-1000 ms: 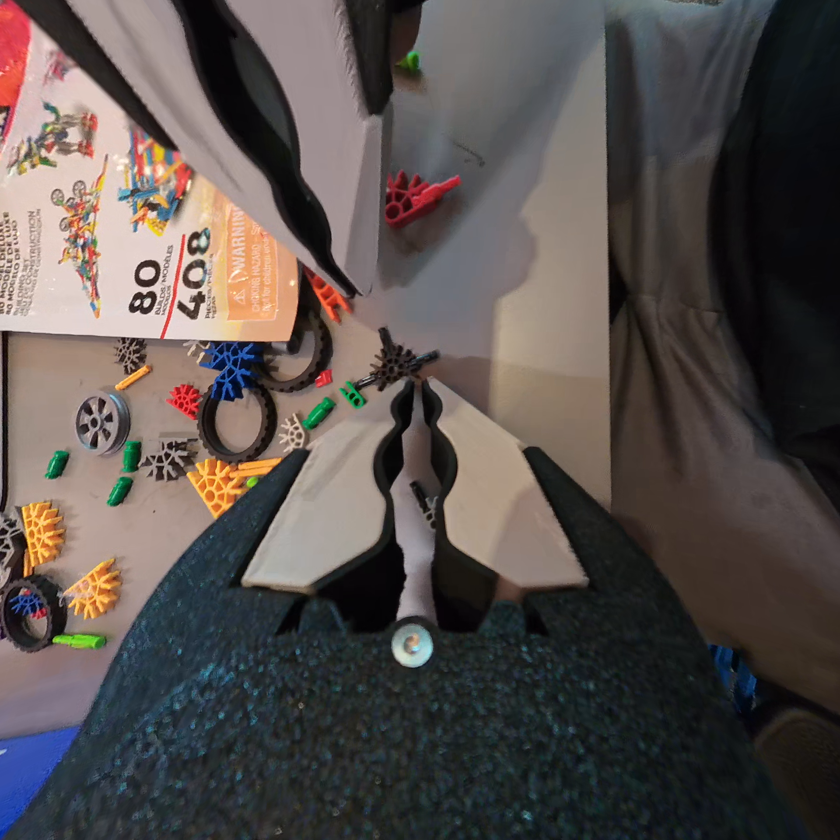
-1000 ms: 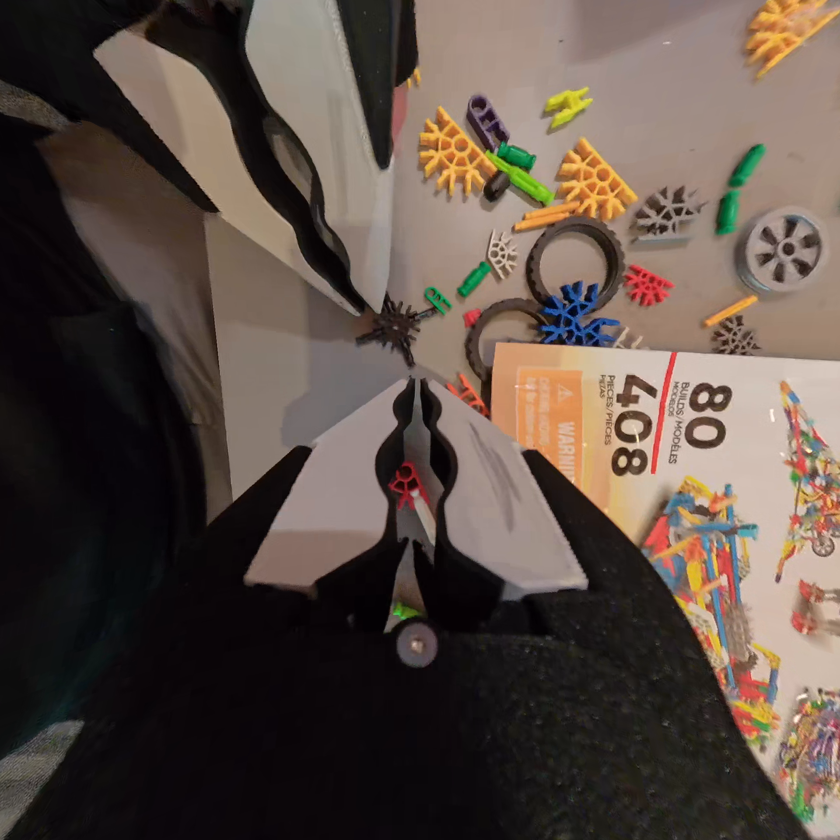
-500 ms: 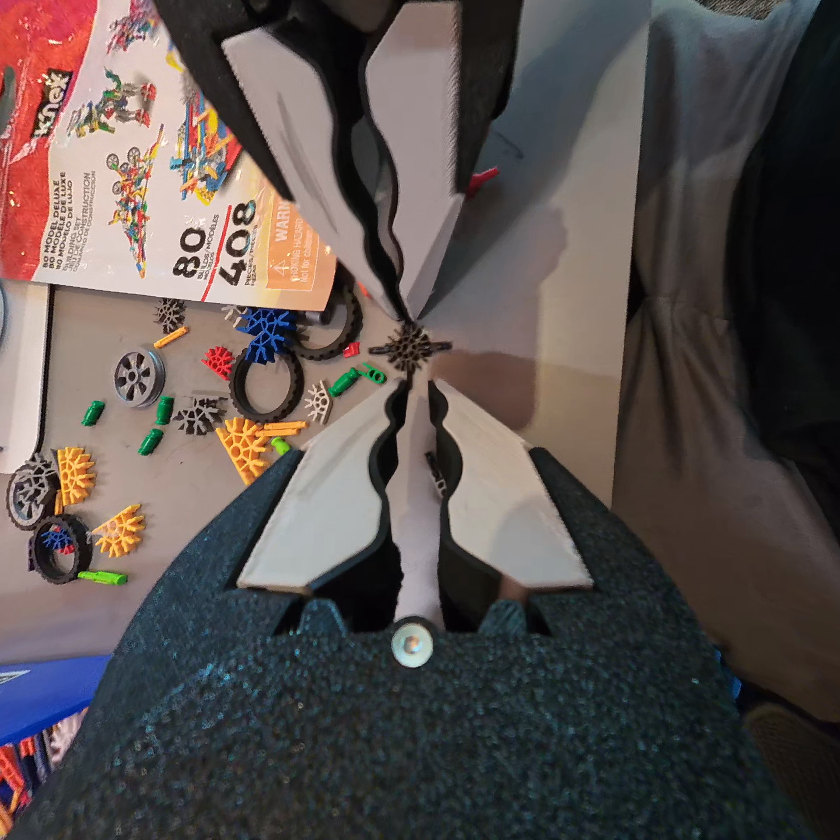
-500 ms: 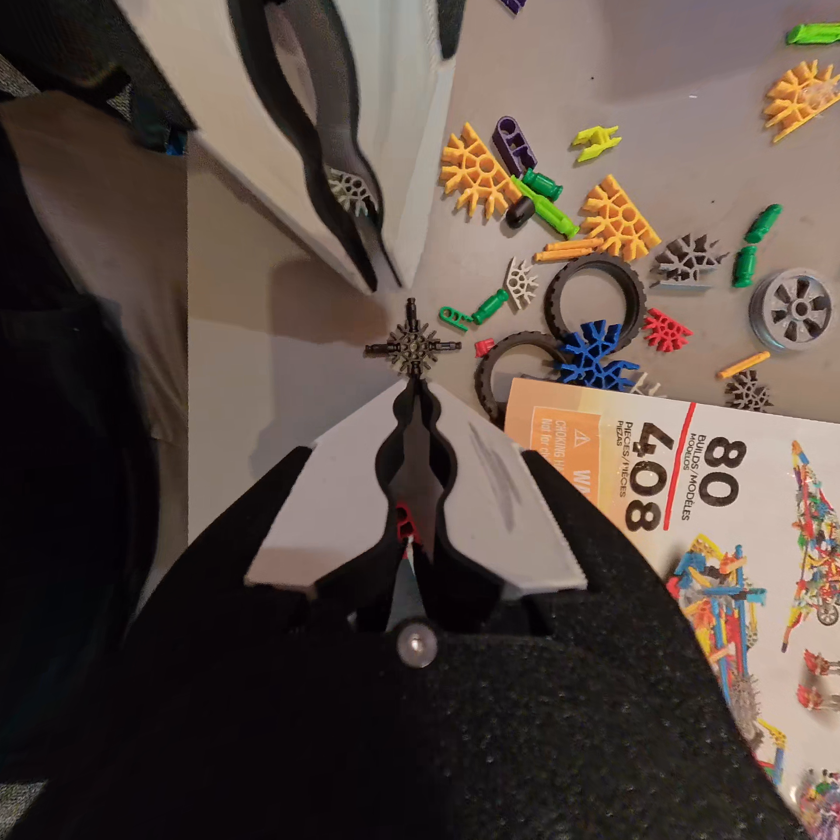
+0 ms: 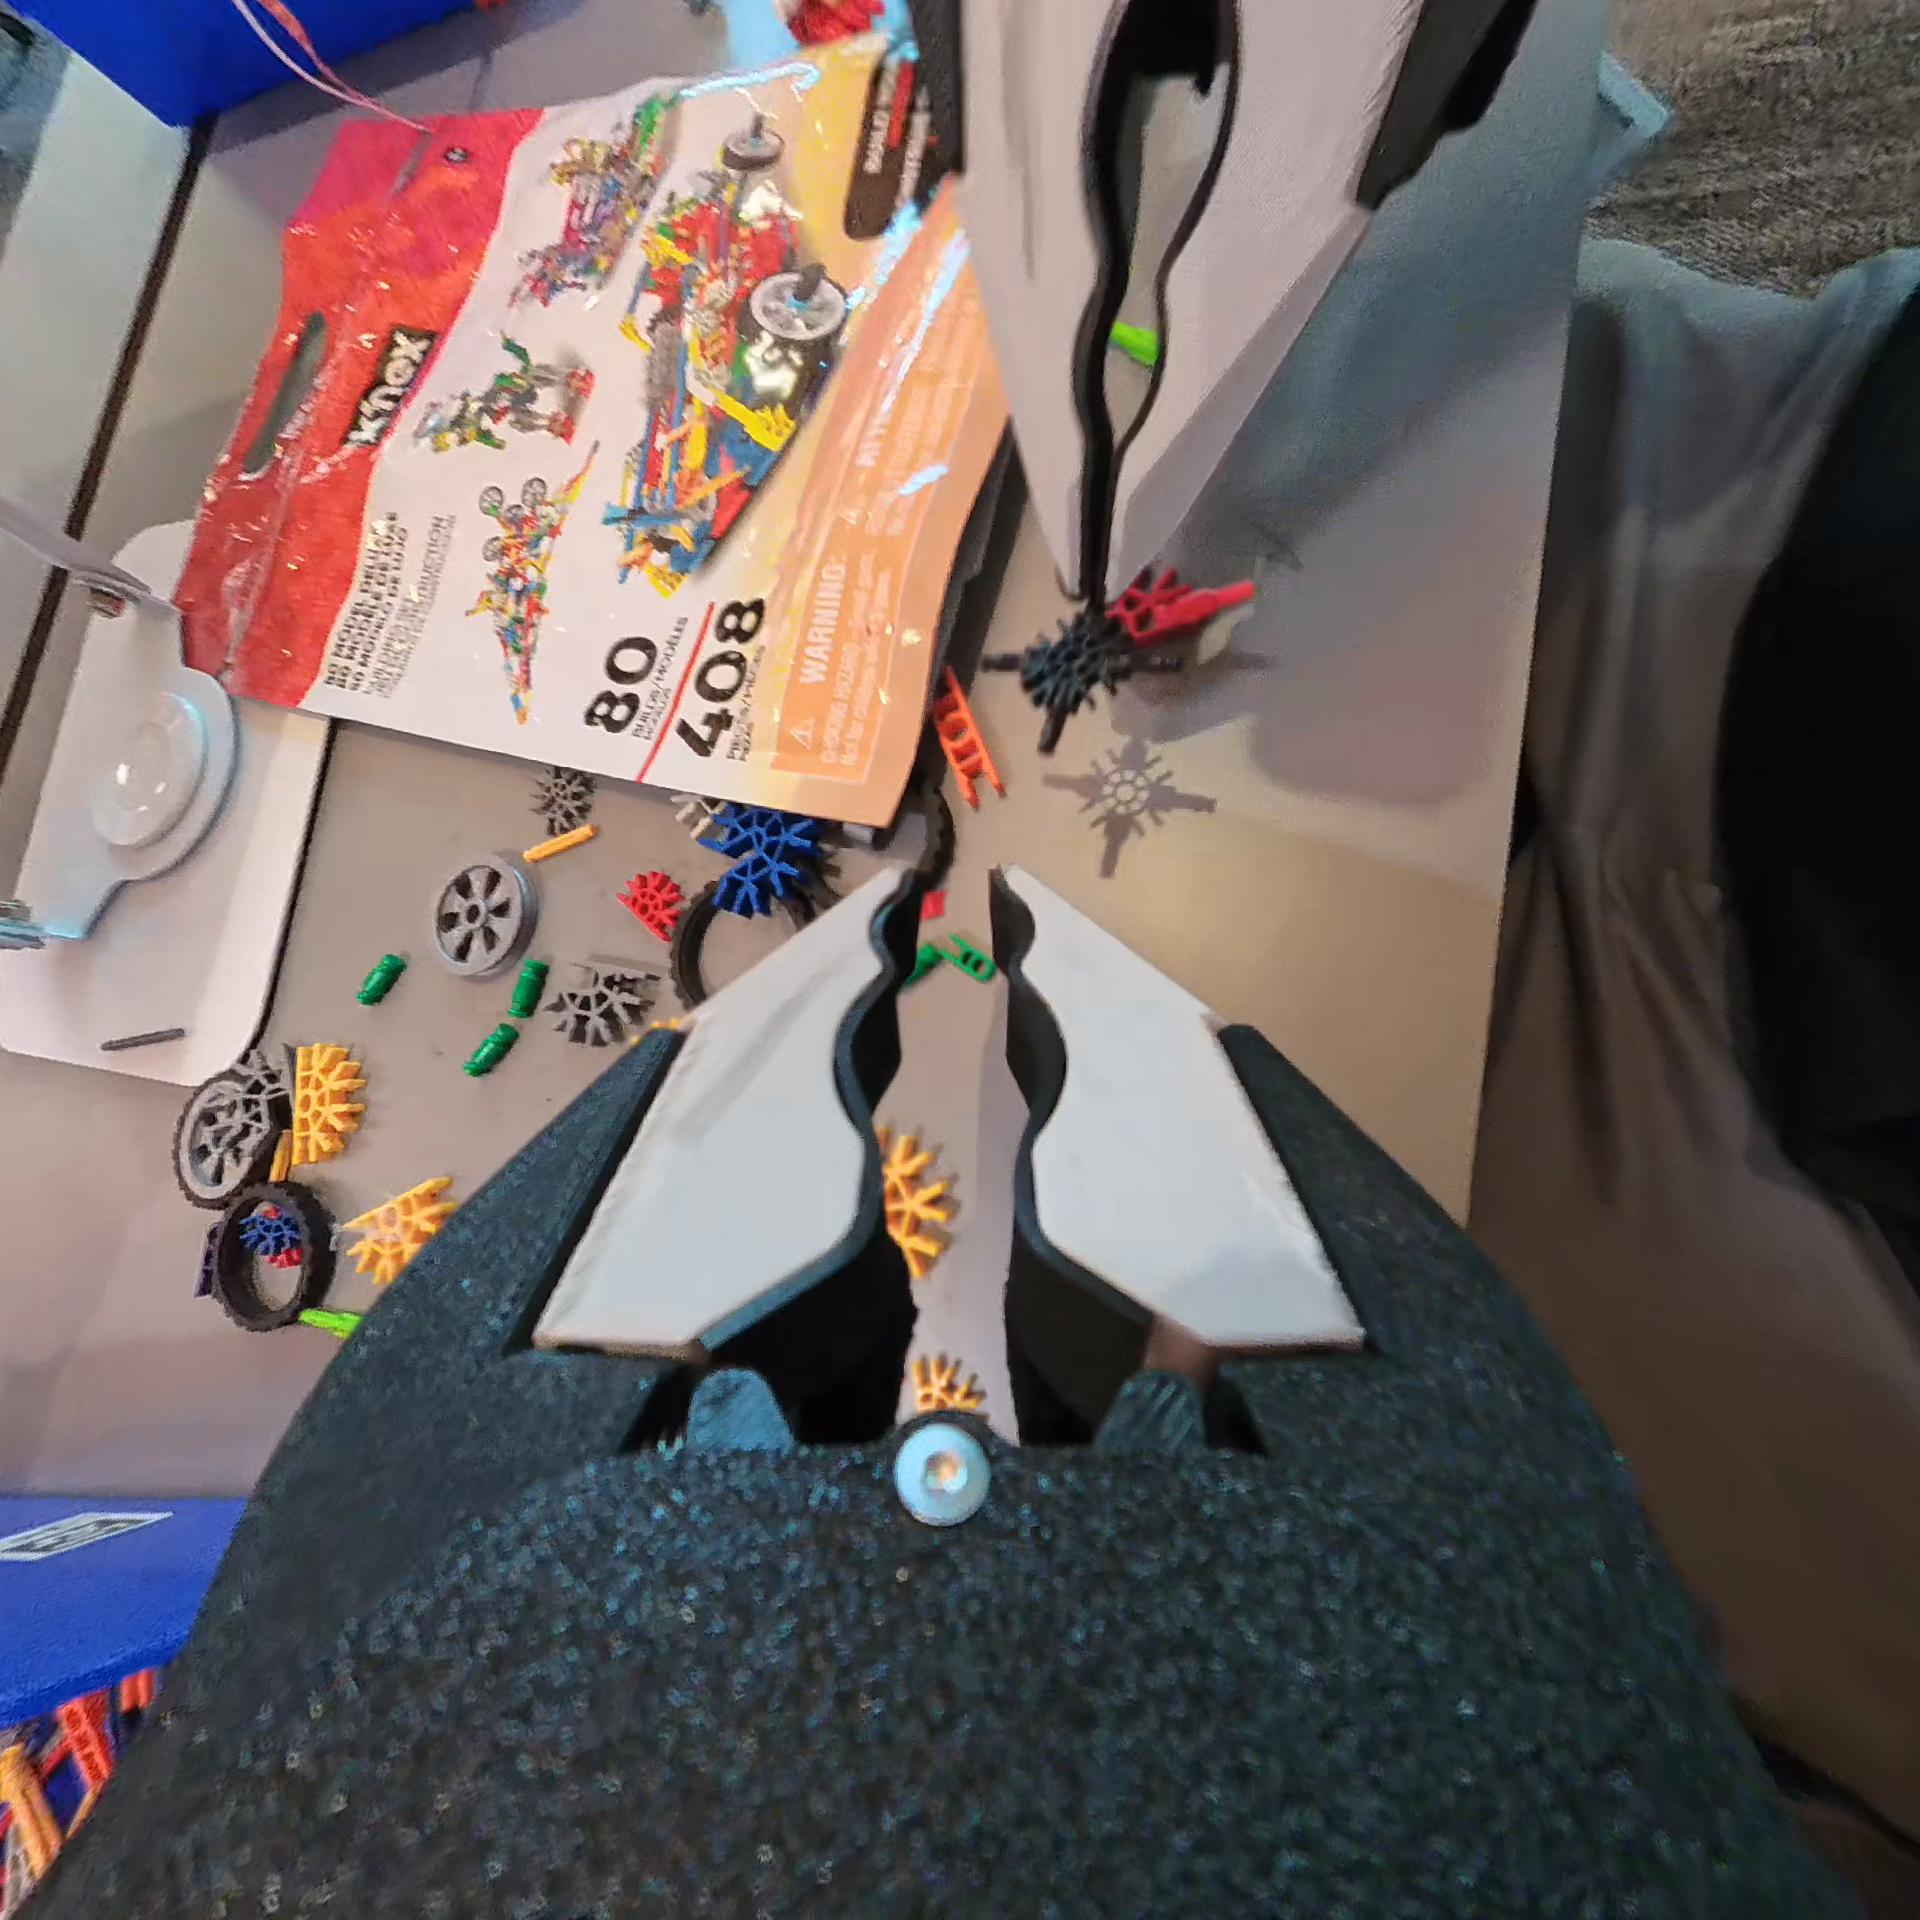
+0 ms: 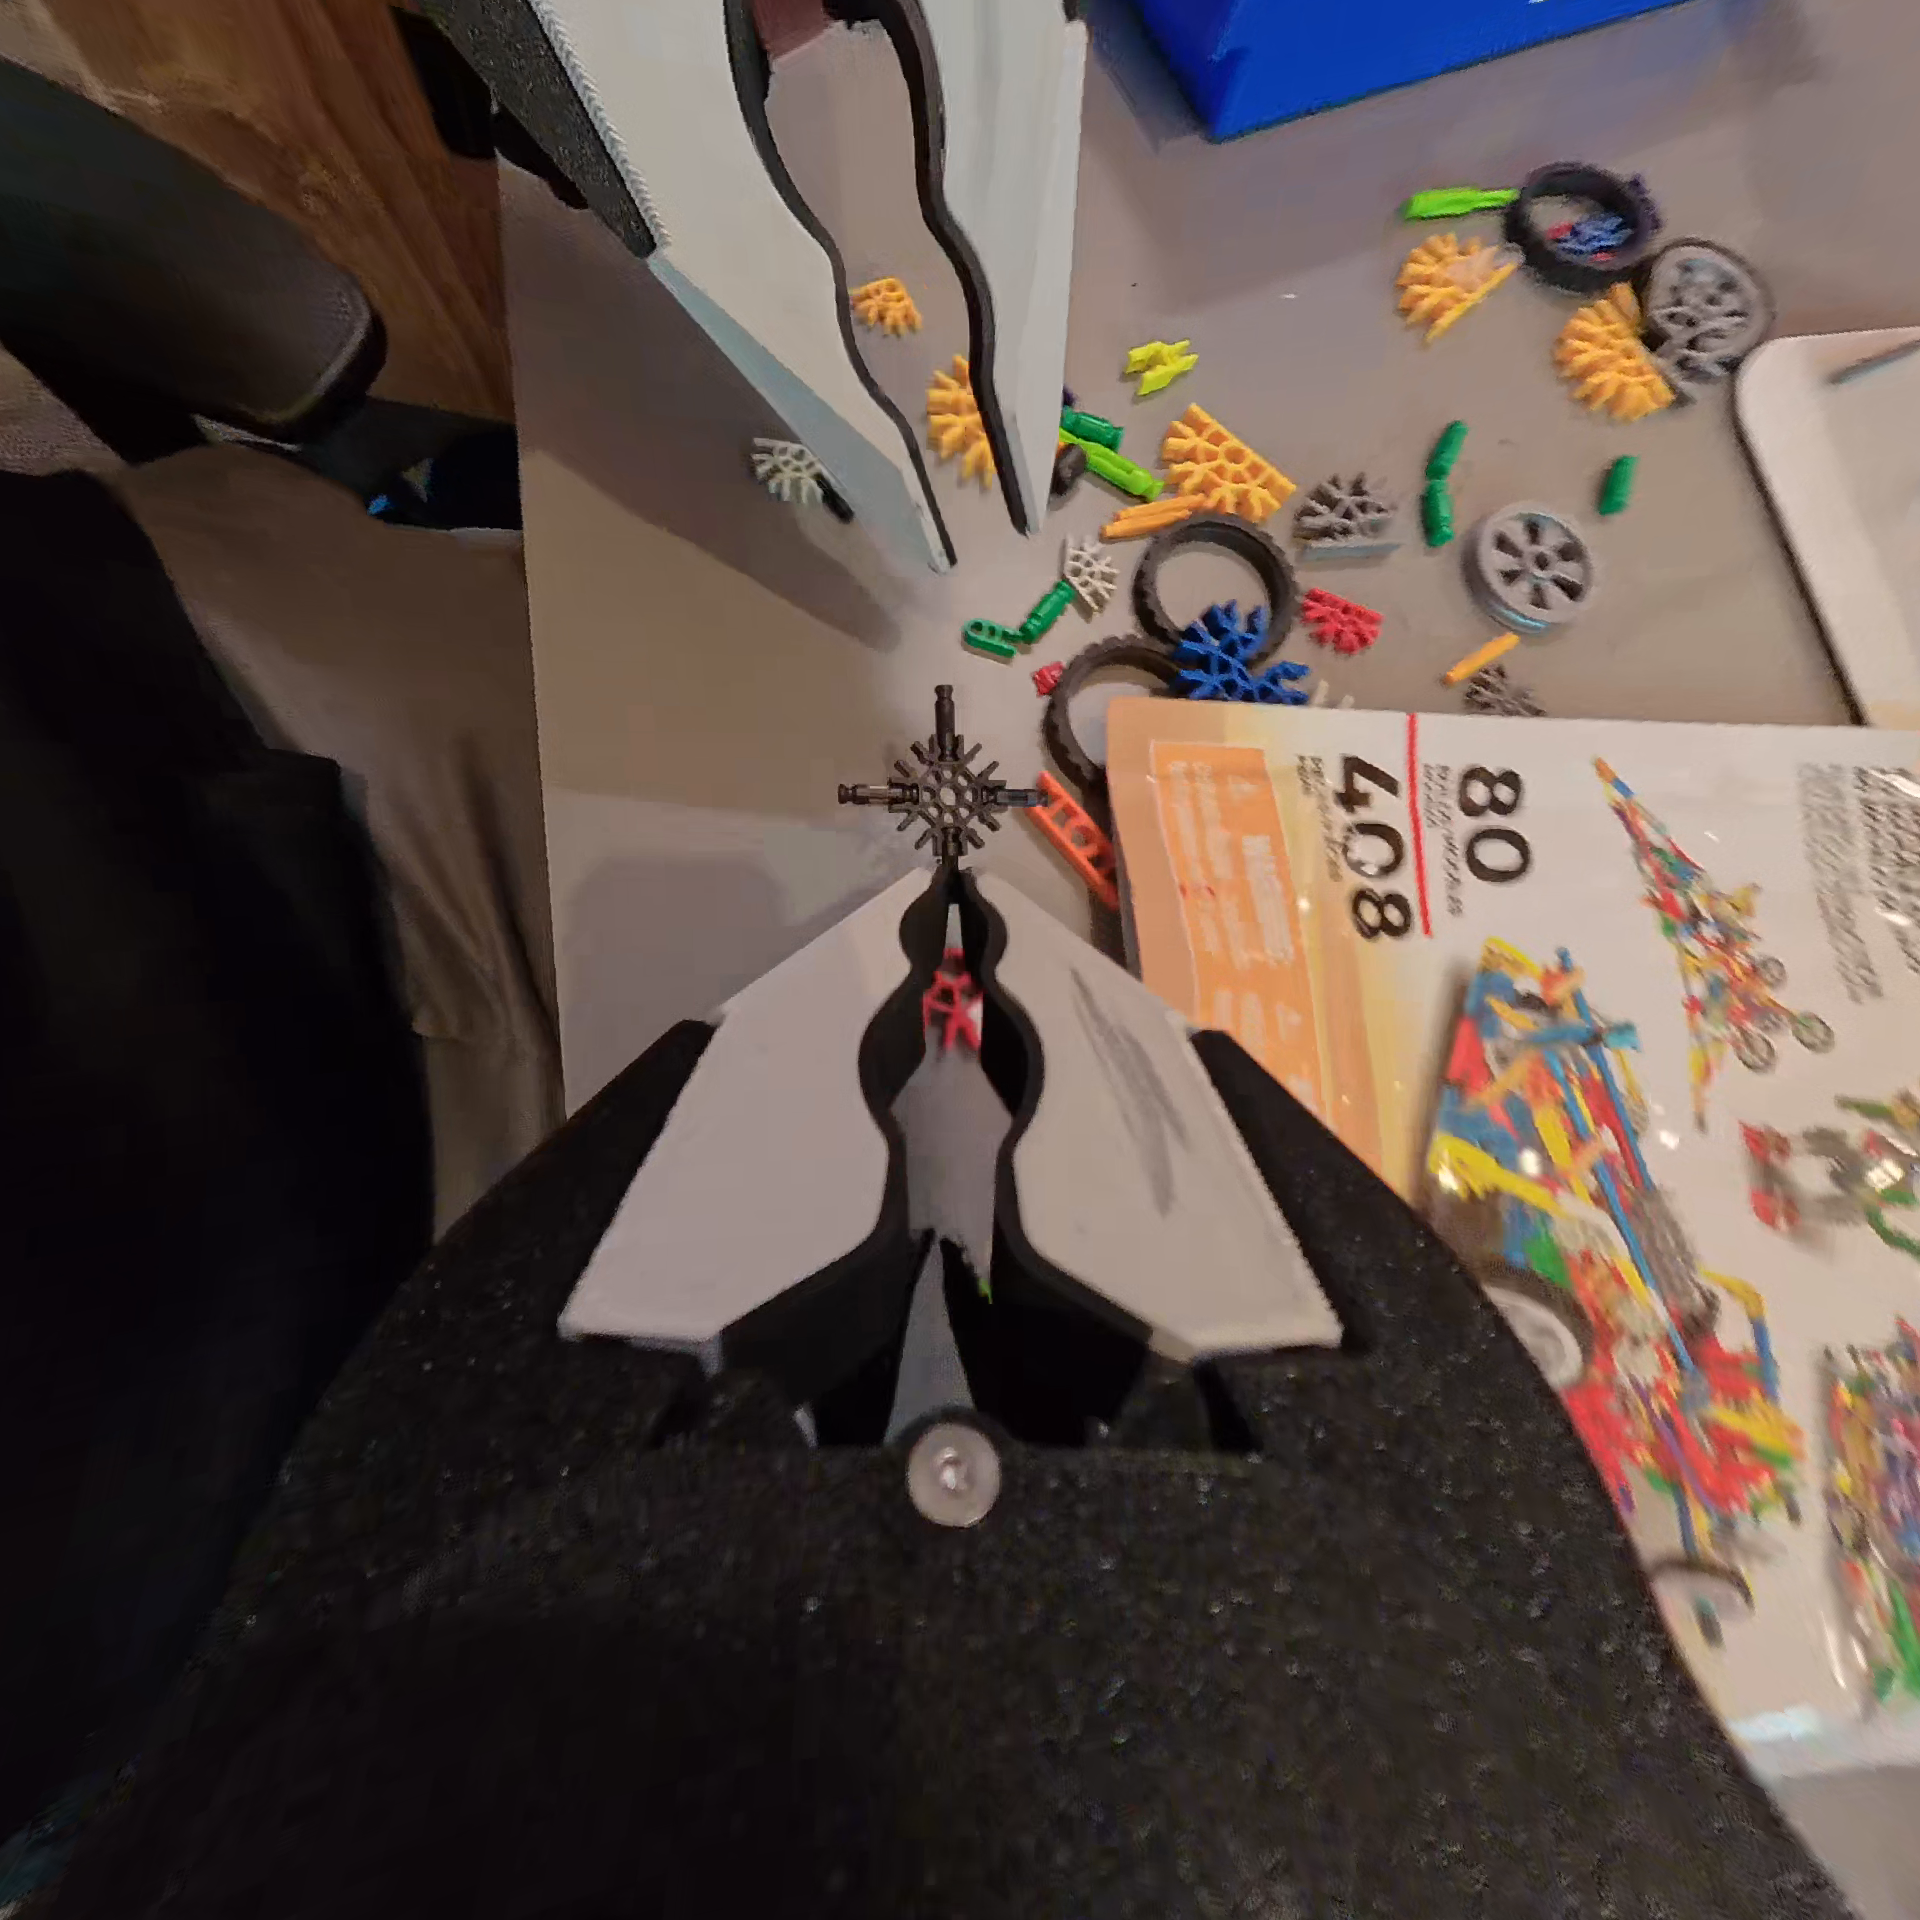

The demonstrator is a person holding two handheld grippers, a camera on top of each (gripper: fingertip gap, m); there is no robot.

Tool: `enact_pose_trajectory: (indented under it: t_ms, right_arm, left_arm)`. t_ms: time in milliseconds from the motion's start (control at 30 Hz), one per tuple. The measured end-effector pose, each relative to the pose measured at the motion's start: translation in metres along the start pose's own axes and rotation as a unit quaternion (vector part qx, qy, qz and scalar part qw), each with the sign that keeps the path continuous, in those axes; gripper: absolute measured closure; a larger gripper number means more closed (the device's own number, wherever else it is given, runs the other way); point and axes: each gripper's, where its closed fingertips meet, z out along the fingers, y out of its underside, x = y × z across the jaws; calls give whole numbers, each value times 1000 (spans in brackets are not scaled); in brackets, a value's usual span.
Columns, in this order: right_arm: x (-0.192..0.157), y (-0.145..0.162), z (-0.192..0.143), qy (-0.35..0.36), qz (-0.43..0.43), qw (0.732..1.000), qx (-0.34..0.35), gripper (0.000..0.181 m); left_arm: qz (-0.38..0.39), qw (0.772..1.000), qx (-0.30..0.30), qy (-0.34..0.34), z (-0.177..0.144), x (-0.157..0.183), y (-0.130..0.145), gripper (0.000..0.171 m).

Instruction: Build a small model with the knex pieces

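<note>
A black snowflake connector with short black rods in it (image 6: 945, 795) hangs just above the grey table (image 6: 707, 727). My right gripper (image 6: 948, 883) is shut on its lower rod. In the left wrist view the connector (image 5: 1081, 660) is at the tips of the right gripper (image 5: 1091, 592), and its shadow (image 5: 1127, 795) lies on the table below. A red connector (image 5: 1164, 603) lies right beside it. My left gripper (image 5: 951, 894) is open and empty, a short way back from the connector. It also shows at the top of the right wrist view (image 6: 982, 540).
A printed card with model pictures (image 5: 623, 468) lies by the connector. Loose parts cover the table: black tyres (image 6: 1216, 571), a blue connector (image 6: 1231, 655), yellow connectors (image 6: 1226, 468), a grey wheel (image 6: 1532, 566), green rods and an orange piece (image 5: 961, 743). The table edge and a person's lap (image 5: 1662, 935) are close. About 7 centimeters separates my left fingertips from my right. The red connector (image 5: 1164, 603) is about 4 centimeters from my right fingertips.
My left gripper has opened, let go of the black connector and drawn back. My right gripper has closed on one of its rods and now holds it alone above the table.
</note>
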Motion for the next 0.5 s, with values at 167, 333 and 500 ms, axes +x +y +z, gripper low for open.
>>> enact_pose_trajectory:
  t_ms: [167, 333, 500]
  right_arm:
    - [11, 11, -32, 45, 26, 998, 19, 181]
    - [22, 27, -53, 78, 53, 995, 26, 181]
    - [31, 40, -67, 101, 74, 992, 34, 181]
  left_arm:
    - [0, 999, 25, -23, 8, -8, -17, 159]
    - [14, 998, 49, -29, 23, -10, -39, 159]
    - [28, 997, 65, -30, 38, -13, -56, 158]
